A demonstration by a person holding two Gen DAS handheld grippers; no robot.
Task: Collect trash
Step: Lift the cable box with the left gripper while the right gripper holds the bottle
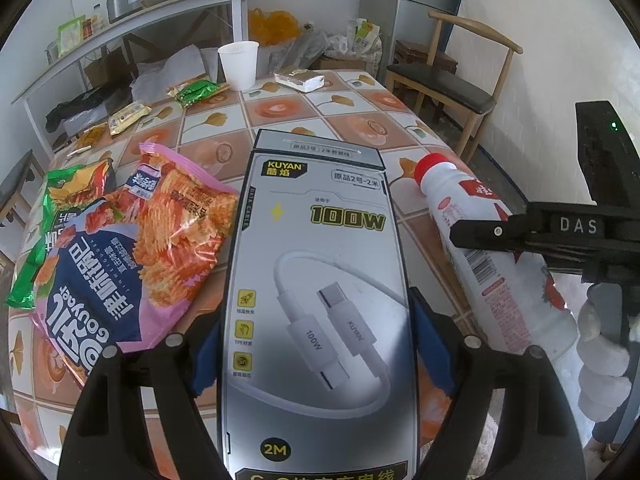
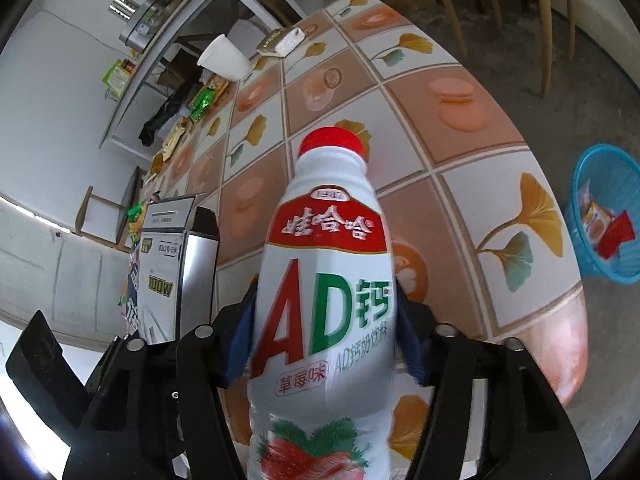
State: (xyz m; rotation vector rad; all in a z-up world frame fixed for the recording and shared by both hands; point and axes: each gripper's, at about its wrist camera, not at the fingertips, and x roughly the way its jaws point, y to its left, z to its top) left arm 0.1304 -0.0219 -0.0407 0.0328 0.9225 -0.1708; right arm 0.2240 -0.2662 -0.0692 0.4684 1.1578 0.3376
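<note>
My left gripper (image 1: 316, 340) is shut on a grey cable box (image 1: 316, 280) marked 100W, held above the tiled table (image 1: 280, 112). My right gripper (image 2: 324, 332) is shut on a white AD drink bottle (image 2: 324, 280) with a red cap, also held over the table. The bottle (image 1: 492, 256) and the right gripper's black body show at the right of the left wrist view. The box (image 2: 168, 264) shows at the left of the right wrist view. A blue trash basket (image 2: 608, 216) with wrappers inside stands on the floor to the right.
Snack bags (image 1: 128, 248) lie on the table at the left. A white paper cup (image 1: 239, 64), a small packet (image 1: 299, 78) and green wrappers (image 1: 196, 92) sit at the far edge. A wooden chair (image 1: 452, 80) stands at the right. A shelf (image 1: 120, 32) lines the wall.
</note>
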